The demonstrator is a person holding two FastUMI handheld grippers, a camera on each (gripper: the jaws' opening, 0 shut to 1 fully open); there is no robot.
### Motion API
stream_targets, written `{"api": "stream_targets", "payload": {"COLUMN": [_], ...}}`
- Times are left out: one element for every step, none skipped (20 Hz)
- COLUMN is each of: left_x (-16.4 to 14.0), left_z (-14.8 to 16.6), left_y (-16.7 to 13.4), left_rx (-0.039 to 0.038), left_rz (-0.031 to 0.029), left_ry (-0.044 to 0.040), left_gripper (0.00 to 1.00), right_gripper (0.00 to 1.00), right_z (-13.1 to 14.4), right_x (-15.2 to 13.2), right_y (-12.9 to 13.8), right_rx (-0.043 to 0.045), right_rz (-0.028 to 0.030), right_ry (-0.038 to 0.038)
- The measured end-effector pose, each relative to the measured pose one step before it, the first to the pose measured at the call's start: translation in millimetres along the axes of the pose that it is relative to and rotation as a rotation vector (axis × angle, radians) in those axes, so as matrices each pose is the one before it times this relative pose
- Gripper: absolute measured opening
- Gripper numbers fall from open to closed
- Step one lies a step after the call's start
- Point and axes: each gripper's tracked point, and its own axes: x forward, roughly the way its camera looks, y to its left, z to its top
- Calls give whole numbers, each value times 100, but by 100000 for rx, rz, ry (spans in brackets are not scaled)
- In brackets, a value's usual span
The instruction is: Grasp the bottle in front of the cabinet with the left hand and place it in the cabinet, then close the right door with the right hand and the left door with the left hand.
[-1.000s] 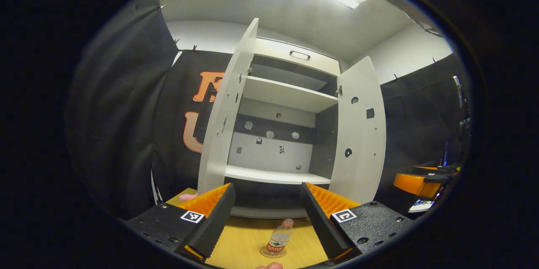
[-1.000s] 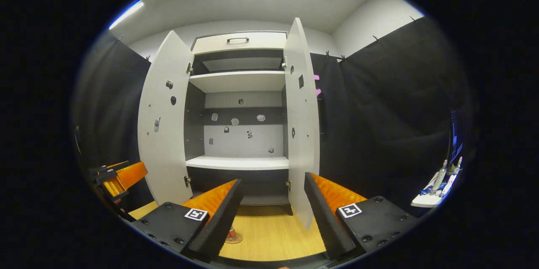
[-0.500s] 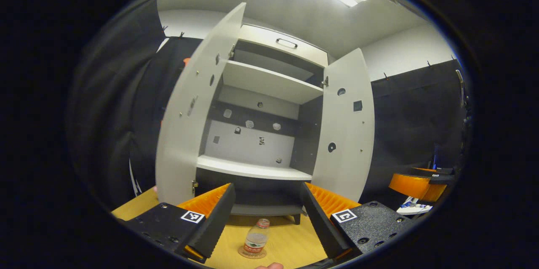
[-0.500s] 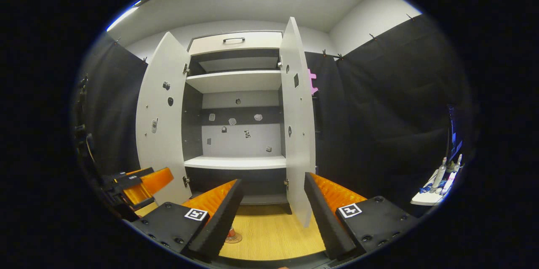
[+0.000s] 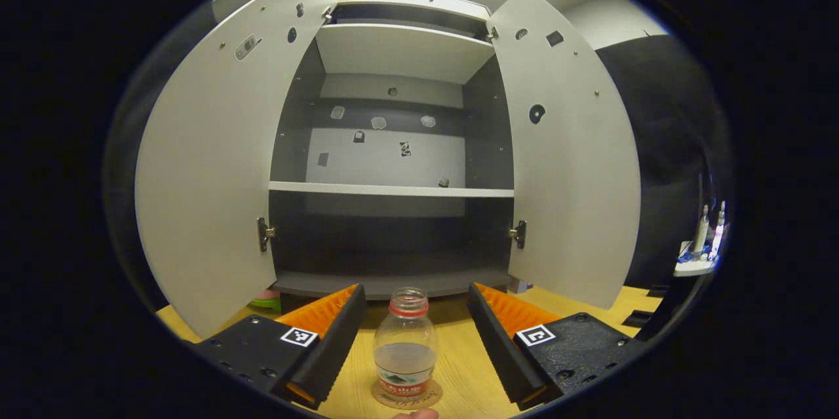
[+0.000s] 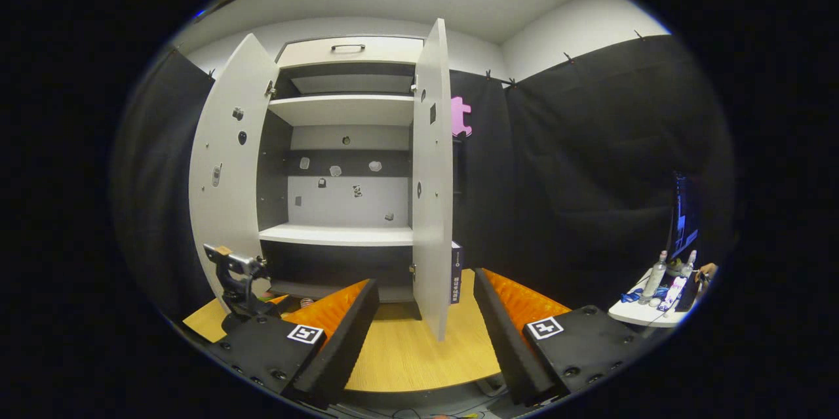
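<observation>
Left tool gapes around the small clear plastic bottle, untouched, ready to grip; right tool waits open.

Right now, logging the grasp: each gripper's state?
Left gripper: open, straddling the water bottle, not gripping.
Right gripper: open, empty.

My left gripper is spread wide around the clear plastic bottle with a red neck ring, untouched, upright on the wooden floor before the grey open-doored cabinet.
</observation>
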Motion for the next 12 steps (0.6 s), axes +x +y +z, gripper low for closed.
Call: {"api": "stream_targets", "payload": {"left_x": [319, 54, 198, -26, 3, 144, 194, 274, 217, 43, -194, -200], "left_z": [-1435, -1310, -1236, -1019, -811, -559, -298, -389, -361, -232, 115, -100], "left_y": [187, 123, 200, -3, 29, 133, 178, 135, -97, -22, 117, 79], "left_rx": [1345, 422, -1147, -2135, -1844, -870, 183, 851, 628, 121, 326, 872], "left_rz": [934, 763, 923, 188, 90, 734, 1093, 928, -408, 13, 1419, -1], "left_ry": [1315, 1278, 1749, 1454, 779, 403, -12, 184, 505, 539, 261, 1182], "left_gripper": [95, 95, 95, 95, 95, 95, 95, 95, 95, 95, 93, 76], "right_gripper": [97, 97, 97, 97, 97, 97, 97, 97, 97, 97, 97, 97], "right_z": [-284, -273, -284, -252, -241, -127, -107, -49, 6, -57, -29, 79], "right_x": [-71, -40, 38, 216, 245, 312, 281, 341, 382, 325, 351, 438], "right_y": [-198, -161, -118, -39, 32, -40, 4, 42, 76, 4, 51, 35], "right_rx": [115, 155, 340, 426, 512, 500, 362, 218, -31, -64, -30, 94], "right_rz": [-1007, -823, -665, -235, 93, 329, 610, 875, 1145, 1469, 2011, 2380], "right_ry": [1126, 1166, 1096, 1208, 1099, 913, 596, 251, -82, 180, -5, -289]}}
